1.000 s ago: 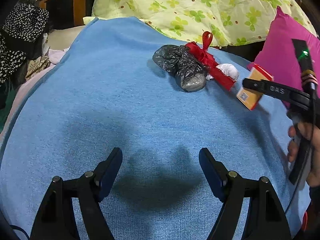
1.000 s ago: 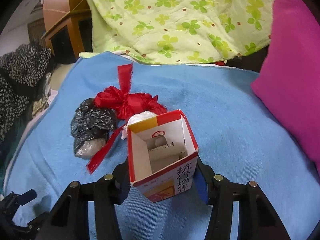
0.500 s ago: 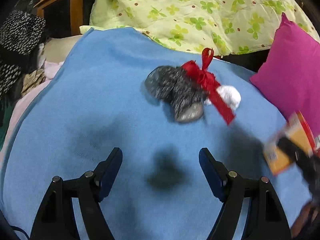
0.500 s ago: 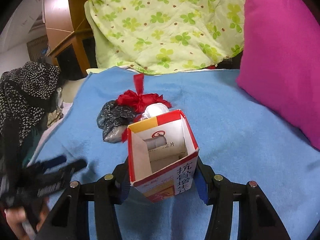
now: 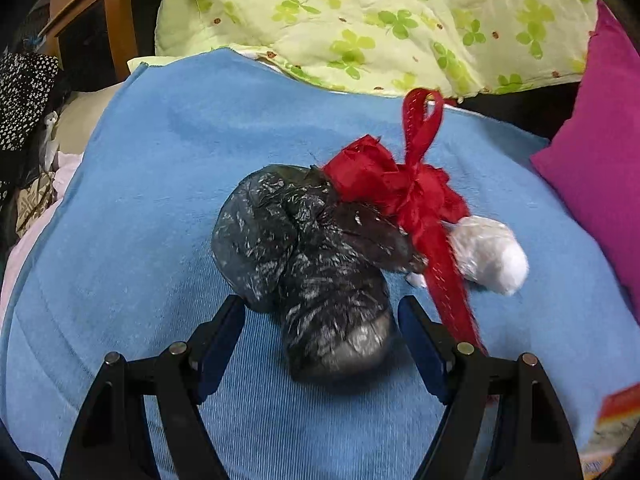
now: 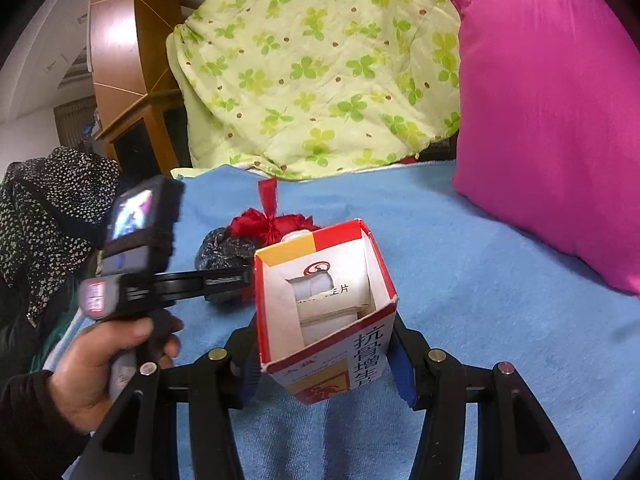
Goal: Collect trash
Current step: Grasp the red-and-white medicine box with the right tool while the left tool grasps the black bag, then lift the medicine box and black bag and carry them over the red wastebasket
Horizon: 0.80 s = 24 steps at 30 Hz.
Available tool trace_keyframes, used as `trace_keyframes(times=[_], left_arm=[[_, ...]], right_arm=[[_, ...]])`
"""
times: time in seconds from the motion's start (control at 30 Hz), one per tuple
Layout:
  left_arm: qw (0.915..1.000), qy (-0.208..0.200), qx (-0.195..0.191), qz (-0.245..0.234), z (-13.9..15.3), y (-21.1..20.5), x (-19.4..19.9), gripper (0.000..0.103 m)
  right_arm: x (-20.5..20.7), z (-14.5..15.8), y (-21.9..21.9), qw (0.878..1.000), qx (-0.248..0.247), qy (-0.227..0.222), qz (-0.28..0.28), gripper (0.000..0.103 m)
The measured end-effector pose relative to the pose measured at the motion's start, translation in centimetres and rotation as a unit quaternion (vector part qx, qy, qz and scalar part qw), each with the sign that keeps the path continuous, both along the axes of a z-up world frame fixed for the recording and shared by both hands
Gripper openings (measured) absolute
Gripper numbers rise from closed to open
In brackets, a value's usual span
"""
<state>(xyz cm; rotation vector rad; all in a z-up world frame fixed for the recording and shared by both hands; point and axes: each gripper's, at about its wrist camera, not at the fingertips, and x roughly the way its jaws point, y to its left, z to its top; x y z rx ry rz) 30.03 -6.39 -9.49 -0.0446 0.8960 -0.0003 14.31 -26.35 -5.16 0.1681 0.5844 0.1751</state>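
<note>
A crumpled black plastic bag (image 5: pixel 308 264) lies on the blue blanket (image 5: pixel 160 184), with a red ribbon bow (image 5: pixel 400 188) and a white wad (image 5: pixel 490 254) against its right side. My left gripper (image 5: pixel 320 320) is open, its fingers on either side of the bag's near end. My right gripper (image 6: pixel 324 360) is shut on an open red, yellow and white medicine box (image 6: pixel 324 312) and holds it above the blanket. The bag (image 6: pixel 224 252) and bow (image 6: pixel 272 222) show behind the box, with the left gripper (image 6: pixel 240 278) at the bag.
A magenta pillow (image 6: pixel 552 120) lies at the right. A green clover quilt (image 5: pixel 380 20) is piled at the back. A wooden cabinet (image 5: pixel 100 32) and dotted black cloth (image 6: pixel 48 216) are at the left. A corner of the box (image 5: pixel 616 420) shows at the left wrist view's lower right.
My left gripper has moved forward to the black bag, which now sits between its open fingers. My right gripper has lifted and drawn back with the box.
</note>
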Motion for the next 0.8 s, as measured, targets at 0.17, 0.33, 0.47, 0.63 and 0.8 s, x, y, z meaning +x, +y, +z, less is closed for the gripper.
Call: trace_keyframes(times=[0.17,0.33,0.47,0.63,0.8], left_arm=[[0.9997,0.018,-0.016,-0.006,-1.1,0.1,1.5,0.042],[0.9996,0.009,-0.019,-0.017,-0.9,0.5,1.3,0.038],[0.9998,0.001,-0.016,-0.016,-0.5,1.4,-0.3,0.036],[0.9996,-0.011,-0.02,-0.016,0.7,2.6,-3.2,0.036],[0.9997,-0.016,-0.015,-0.013,2.1,3.6,-7.0,0.036]], right_arm=[[-0.6,0.4,0.1,1.0,-0.004,-0.017,0.003,0.056],[-1.3,1.0,0.9,0.999,-0.024,-0.039,0.008,0.056],[-1.4,0.9,1.6,0.998,-0.038,-0.041,0.015,0.056],[-1.5,0.7,2.1,0.998,-0.049,-0.035,0.017,0.056],[-3.1,0.5,3.1,0.998,-0.058,-0.02,0.027,0.056]])
